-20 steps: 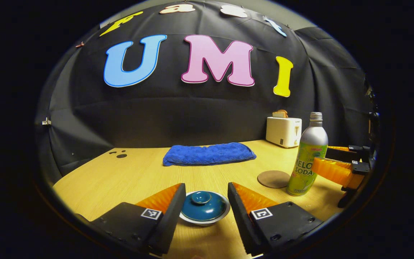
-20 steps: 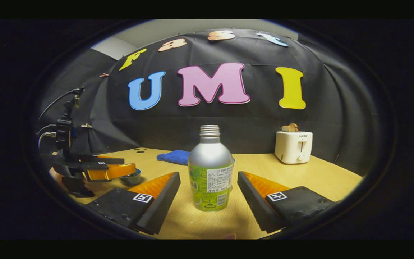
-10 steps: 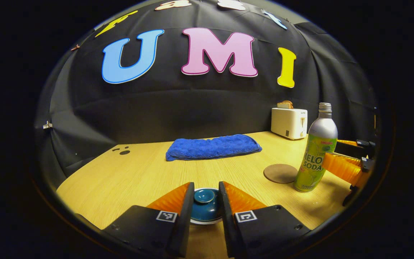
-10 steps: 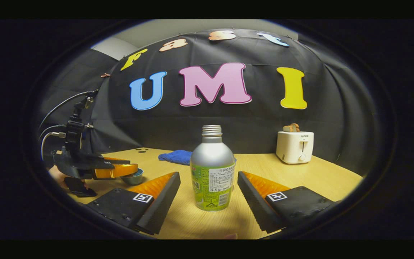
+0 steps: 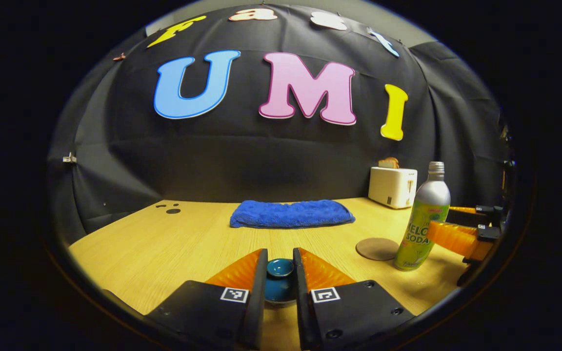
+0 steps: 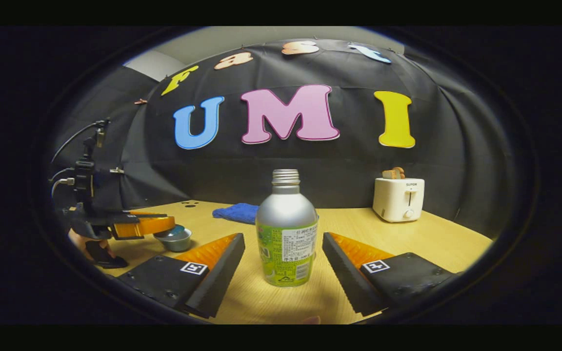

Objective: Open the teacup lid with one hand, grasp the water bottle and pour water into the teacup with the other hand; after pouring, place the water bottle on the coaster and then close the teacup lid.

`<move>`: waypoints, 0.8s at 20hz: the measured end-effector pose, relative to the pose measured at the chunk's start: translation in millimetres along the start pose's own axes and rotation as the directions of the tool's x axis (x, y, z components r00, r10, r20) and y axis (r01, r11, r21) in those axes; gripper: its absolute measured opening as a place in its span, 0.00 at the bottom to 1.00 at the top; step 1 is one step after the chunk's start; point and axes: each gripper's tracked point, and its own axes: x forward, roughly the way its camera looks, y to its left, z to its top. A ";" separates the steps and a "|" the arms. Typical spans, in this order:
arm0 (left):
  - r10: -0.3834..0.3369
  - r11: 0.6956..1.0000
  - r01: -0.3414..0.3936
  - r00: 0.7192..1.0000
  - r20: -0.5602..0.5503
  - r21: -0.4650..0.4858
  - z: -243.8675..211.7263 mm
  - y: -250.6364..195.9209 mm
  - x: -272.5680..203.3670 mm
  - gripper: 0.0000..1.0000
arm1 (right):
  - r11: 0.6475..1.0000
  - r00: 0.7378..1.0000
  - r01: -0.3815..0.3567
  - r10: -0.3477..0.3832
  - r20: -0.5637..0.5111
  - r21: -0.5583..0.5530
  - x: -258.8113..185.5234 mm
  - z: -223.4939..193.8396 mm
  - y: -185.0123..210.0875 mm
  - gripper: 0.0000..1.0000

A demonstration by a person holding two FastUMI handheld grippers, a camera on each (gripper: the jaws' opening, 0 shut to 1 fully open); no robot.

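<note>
My left gripper [image 5: 280,256] is shut on the knob of the dark blue teacup lid [image 5: 279,287], which sits low between its orange fingers. In the right gripper view that gripper [image 6: 156,225] holds the lid [image 6: 172,230] at the rim of the grey teacup [image 6: 177,242]; I cannot tell whether it is clear of the cup. The silver and green water bottle [image 6: 286,234] stands upright and uncapped on the table. My right gripper [image 6: 283,240] is open around it, both fingers apart from its sides. A round brown coaster [image 5: 377,248] lies just left of the bottle [image 5: 422,219].
A folded blue towel [image 5: 291,213] lies at the back of the wooden table [image 5: 164,243]. A white toaster [image 6: 398,199] with bread in it stands at the back right. A hand [image 6: 78,241] holds the left gripper near the table's left edge.
The left fingers have closed from wide open onto the lid's knob, and that gripper has risen slightly. The right gripper and the bottle have stayed put.
</note>
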 end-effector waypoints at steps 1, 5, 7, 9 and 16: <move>-0.004 0.999 0.004 1.000 0.012 -0.032 3.1 0.1 -3.7 0.32 | 1.000 1.000 0.004 -0.004 0.000 0.000 0.8 -0.4 -0.6 0.99; -0.007 0.987 0.020 0.996 0.084 -0.162 27.5 12.3 -19.5 0.32 | 0.999 0.999 0.046 -0.046 -0.006 -0.003 5.5 -2.7 -4.6 0.99; -0.012 0.980 0.033 0.994 0.111 -0.194 41.8 21.0 -29.3 0.32 | 0.998 0.998 0.057 -0.057 -0.008 -0.003 18.8 2.9 -1.8 0.99; 0.009 0.979 0.021 0.990 0.143 -0.202 55.4 37.5 -39.0 0.32 | 0.993 0.993 0.114 -0.114 -0.007 -0.004 27.1 3.2 -9.8 0.96; 0.026 0.972 0.018 0.983 0.182 -0.233 72.4 73.1 -60.7 0.34 | 0.941 0.988 0.136 -0.153 -0.030 -0.311 27.6 16.8 -7.0 0.79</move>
